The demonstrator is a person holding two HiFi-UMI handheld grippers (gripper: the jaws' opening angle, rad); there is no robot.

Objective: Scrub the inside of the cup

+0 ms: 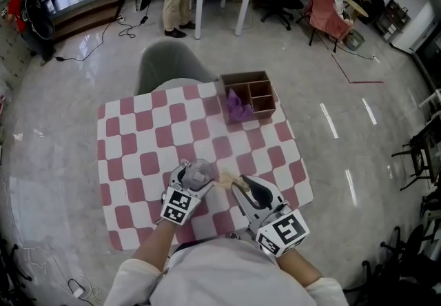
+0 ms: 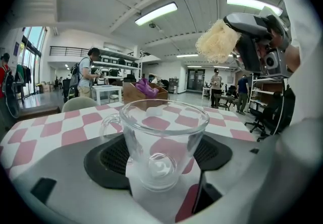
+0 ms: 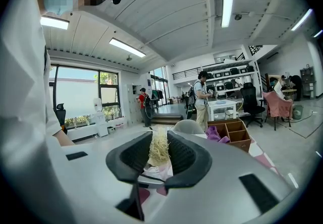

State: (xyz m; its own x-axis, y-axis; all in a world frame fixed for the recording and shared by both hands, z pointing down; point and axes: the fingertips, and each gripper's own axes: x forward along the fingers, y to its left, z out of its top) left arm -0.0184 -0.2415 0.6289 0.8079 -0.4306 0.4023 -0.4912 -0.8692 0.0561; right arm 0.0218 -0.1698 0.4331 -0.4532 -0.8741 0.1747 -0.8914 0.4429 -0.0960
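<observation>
the left gripper (image 1: 196, 178) is clamped on the lower body of a clear glass cup (image 2: 164, 137), held over the near edge of the checkered table (image 1: 138, 153), its handle on the side away from the other tool. the right gripper (image 3: 160, 155) pinches a pale fibrous scrubber (image 2: 217, 41) between its pads. the scrubber hangs just beside the cup's mouth, outside the rim and not touching it. at the table's far right corner sits a wooden box (image 1: 249, 84) with a purple cloth (image 1: 238, 108) in it.
</observation>
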